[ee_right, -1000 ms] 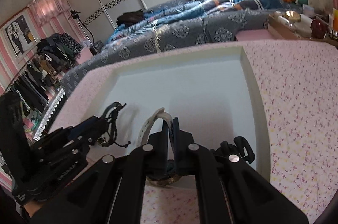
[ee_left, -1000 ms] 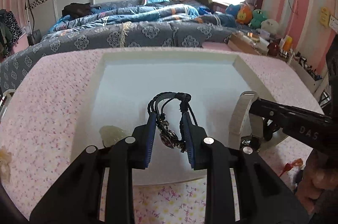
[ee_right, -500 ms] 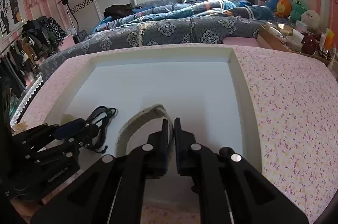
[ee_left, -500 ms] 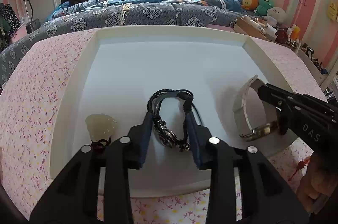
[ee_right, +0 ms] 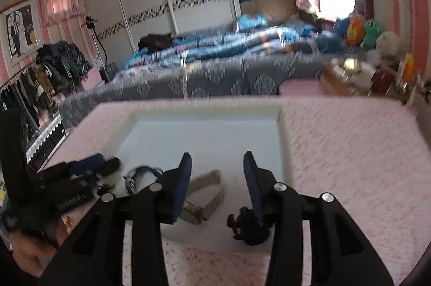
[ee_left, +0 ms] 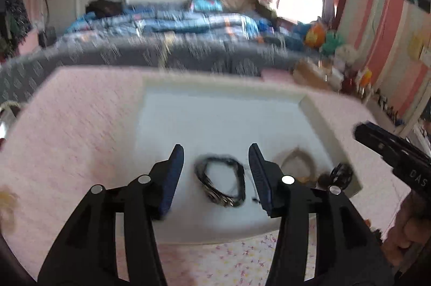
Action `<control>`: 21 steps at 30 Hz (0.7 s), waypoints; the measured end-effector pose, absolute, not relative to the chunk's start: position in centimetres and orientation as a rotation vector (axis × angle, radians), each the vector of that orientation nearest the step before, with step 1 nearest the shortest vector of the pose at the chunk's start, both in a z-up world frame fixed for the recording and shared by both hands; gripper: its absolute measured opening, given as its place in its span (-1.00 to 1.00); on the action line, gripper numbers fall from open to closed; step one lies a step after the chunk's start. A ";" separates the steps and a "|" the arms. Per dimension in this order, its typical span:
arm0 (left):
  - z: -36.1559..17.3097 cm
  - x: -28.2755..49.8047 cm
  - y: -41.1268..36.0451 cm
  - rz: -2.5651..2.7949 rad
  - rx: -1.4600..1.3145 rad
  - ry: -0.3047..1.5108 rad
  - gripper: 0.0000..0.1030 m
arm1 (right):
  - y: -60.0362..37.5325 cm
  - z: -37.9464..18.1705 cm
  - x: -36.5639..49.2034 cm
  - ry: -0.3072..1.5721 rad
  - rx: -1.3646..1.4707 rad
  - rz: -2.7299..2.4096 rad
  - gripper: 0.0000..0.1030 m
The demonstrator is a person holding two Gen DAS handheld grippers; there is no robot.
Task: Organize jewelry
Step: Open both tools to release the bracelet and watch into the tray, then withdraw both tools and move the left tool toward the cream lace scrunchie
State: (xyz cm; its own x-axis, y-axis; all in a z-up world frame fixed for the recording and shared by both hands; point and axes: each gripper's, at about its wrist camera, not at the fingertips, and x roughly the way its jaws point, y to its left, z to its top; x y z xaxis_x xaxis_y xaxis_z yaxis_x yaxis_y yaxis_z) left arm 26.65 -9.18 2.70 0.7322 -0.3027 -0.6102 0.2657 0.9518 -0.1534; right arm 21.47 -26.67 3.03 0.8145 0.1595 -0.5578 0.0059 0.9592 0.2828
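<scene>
A black cord bracelet (ee_left: 221,183) lies flat in the white tray (ee_left: 223,86), below and between the blue pads of my left gripper (ee_left: 215,148). Those jaws are opening and touch nothing. A watch with a beige strap (ee_right: 208,191) rests on the tray (ee_right: 281,140) under my right gripper (ee_right: 217,155), whose jaws are also opening clear of it. In the left wrist view the watch (ee_left: 296,162) sits right of the bracelet, and the right gripper (ee_left: 390,148) hangs above the tray's right edge. In the right wrist view the bracelet (ee_right: 140,175) and the left gripper (ee_right: 89,167) are at left.
A black clip-like piece (ee_right: 250,226) sits in the tray's near right corner. A small pale piece (ee_right: 113,179) lies by the left gripper's tip. The pink flowered tablecloth (ee_right: 350,145) surrounds the tray. A bed (ee_right: 215,70) stands behind the table, with cluttered shelves (ee_right: 363,75) at right.
Both grippers opened, let go and rose back from the tray. The bracelet stays lying between the left fingers, and the watch has dropped flat from the right gripper's hold.
</scene>
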 end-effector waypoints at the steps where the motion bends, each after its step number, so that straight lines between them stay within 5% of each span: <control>1: 4.0 26.2 -8.2 -0.299 -0.058 0.663 0.02 | -27.2 4.1 20.4 0.593 0.279 0.078 -0.20; 3: 5.8 25.0 -6.4 -0.273 -0.056 0.634 0.12 | -28.0 5.4 18.5 0.577 0.272 0.074 -0.20; 5: 7.4 22.8 -4.3 -0.230 -0.026 0.578 0.45 | -28.6 6.6 15.8 0.556 0.230 0.072 -0.09; 8: 7.7 19.5 -1.9 -0.167 0.024 0.531 0.48 | -29.6 6.3 11.0 0.538 0.185 0.039 0.04; 21: 0.0 6.9 3.1 -0.077 0.061 0.512 0.57 | -29.7 -2.6 0.8 0.670 0.139 -0.076 0.04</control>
